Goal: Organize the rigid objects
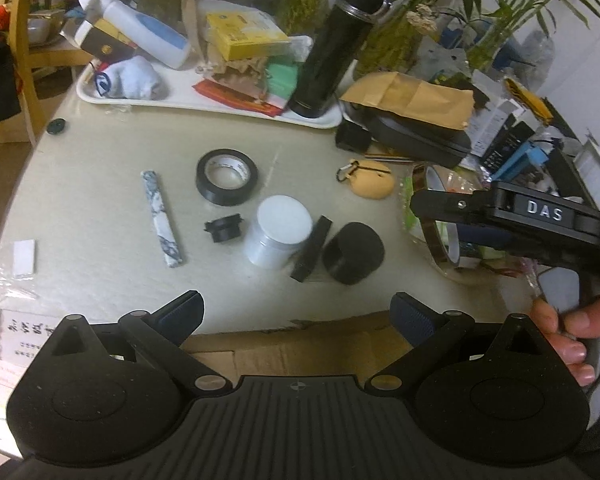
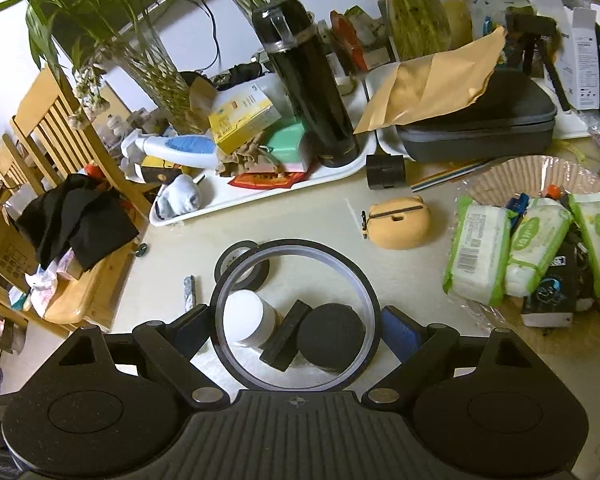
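Note:
My right gripper [image 2: 296, 328] is shut on a large thin tape ring [image 2: 366, 292], held above the table; the ring also shows in the left wrist view [image 1: 434, 240] under the right gripper's body. My left gripper [image 1: 296, 314] is open and empty, above the table's near edge. On the table lie a black tape roll [image 1: 227, 176], a marbled bar [image 1: 162, 218], a small black fitting [image 1: 224, 229], a white-lidded silver tin [image 1: 278, 232], a flat black block [image 1: 312, 248] and a black round foam piece [image 1: 353, 253]. The tin [image 2: 246, 316], the block [image 2: 286, 334] and the foam piece [image 2: 331, 336] show through the ring.
A white tray [image 1: 204, 102] at the back holds a black flask [image 1: 336, 46], boxes and a bottle. A dark case [image 1: 420, 140], a yellow pouch [image 1: 373, 184] and wet-wipe packs [image 2: 532, 240] crowd the right. Cardboard [image 1: 296, 344] lies at the near edge. A wooden chair [image 2: 60, 136] stands at the left.

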A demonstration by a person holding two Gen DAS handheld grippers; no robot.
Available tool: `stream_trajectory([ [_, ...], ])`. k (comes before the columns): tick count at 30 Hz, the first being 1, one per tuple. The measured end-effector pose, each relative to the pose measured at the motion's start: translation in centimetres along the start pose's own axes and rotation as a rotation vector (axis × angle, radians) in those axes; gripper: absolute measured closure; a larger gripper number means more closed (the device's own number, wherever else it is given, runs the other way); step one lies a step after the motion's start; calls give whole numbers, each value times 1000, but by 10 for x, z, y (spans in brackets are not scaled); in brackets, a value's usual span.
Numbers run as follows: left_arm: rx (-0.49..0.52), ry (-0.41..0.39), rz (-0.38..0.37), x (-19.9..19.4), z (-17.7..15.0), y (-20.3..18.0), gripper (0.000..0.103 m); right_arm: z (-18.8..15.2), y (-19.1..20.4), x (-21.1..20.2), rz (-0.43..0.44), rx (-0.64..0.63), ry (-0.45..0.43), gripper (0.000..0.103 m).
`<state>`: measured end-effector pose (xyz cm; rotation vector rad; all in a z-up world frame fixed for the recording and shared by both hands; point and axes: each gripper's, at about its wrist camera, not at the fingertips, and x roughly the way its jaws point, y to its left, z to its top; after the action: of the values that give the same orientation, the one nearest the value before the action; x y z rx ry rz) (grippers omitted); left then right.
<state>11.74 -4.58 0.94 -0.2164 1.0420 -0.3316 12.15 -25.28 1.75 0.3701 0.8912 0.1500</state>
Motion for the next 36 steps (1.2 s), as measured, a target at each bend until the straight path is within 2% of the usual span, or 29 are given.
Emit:
stream_trajectory([
  [12,13,8,22,3,-4,-4,1,-15,-1,-13,-18,-18,22,12],
  [19,50,3,102,6,-4,-6,1,-18,1,-11,-65,-43,41,12],
  [27,141,-62,213,6,6,-3,1,-24,4,-16,-93,-62,50,12],
  [31,126,-67,222,14,15,9,1,-27,3,-17,-94,-54,62,12],
  [32,114,-63,214,17,18,12,3,-27,3,-17,-93,-53,63,12],
  [33,107,-60,207,20,20,15,12,-27,3,-17,-92,-53,62,12],
  [34,107,-54,203,24,22,16,16,-27,3,-17,-92,-54,61,12],
  [36,115,-37,206,32,26,18,16,-27,4,-18,-88,-55,59,12],
])
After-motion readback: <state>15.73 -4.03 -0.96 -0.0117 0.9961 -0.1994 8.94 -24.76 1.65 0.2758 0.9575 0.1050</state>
